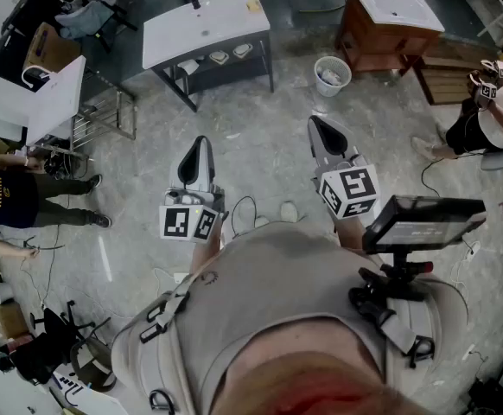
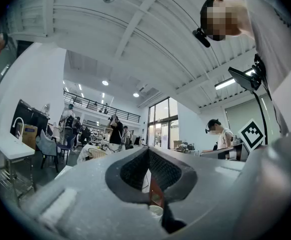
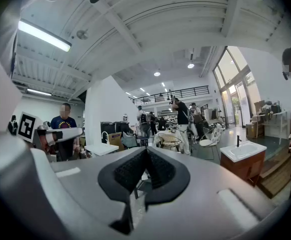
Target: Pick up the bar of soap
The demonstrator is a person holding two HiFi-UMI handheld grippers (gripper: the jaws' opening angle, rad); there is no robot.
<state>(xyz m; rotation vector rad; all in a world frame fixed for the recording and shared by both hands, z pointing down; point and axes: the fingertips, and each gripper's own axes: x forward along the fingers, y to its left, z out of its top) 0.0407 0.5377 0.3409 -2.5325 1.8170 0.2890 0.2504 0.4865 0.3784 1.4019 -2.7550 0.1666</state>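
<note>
Standing on grey concrete floor (image 1: pixel 260 137): white table (image 1: pixel 204 26), wooden vanity (image 1: pixel 379 46), wastebasket (image 1: pixel 331 76).

grey concrete floor (image 1: pixel 260 137), white tables (image 1: pixel 204 26)

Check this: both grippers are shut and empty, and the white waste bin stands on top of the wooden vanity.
One slip: the head view shows the white waste bin on the floor beside the wooden vanity, not on top of it. The left gripper and right gripper are shut and empty.
</note>
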